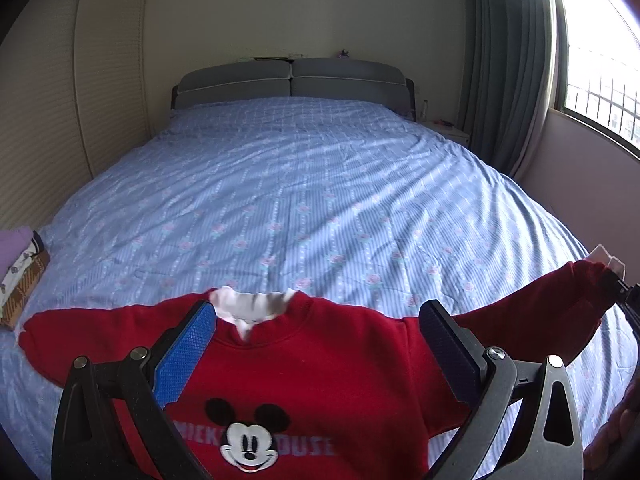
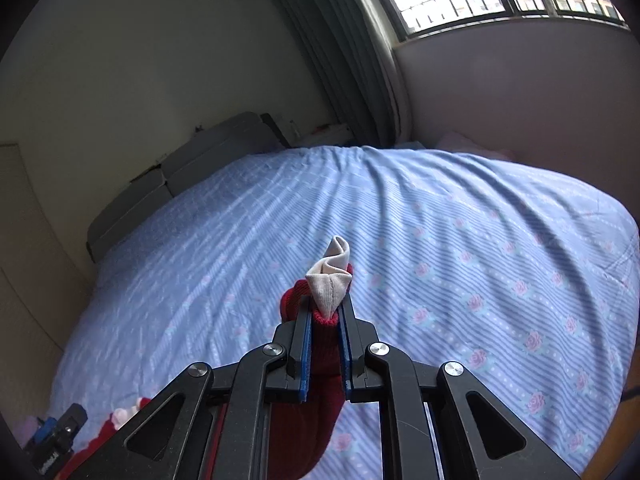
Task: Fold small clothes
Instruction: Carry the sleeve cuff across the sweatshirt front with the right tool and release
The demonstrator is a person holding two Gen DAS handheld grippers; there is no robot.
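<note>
**Red sweatshirt spread on the bed, one cuff pinched**

Red fleece fills the lower part of the left wrist view: a small red sweatshirt with a cartoon mouse face and pale lettering on the chest (image 1: 280, 364) lies front-up on the pale blue striped bedspread with pink rose print (image 1: 304, 200). A white inner collar (image 1: 252, 306) shows at its neckline. One sleeve lies flat toward the left edge of the frame; the other is lifted off the bed and stretched out to the right.

The left gripper (image 1: 316, 344) hovers over the shoulders with its blue-padded jaws spread wide, one on each side of the neckline, holding nothing.

The right gripper (image 2: 325, 344) has its jaws clamped on the red ribbed sleeve cuff (image 2: 324, 318), with a white inner cuff (image 2: 331, 280) sticking out past the fingertips.

A small stack of folded clothes, lilac on top and plaid beneath (image 1: 20, 264), sits at the bed's left edge. A grey padded headboard (image 1: 292, 80) stands at the far end, and grey-green curtains (image 1: 504, 60) hang beside a barred window (image 1: 600, 72).
</note>
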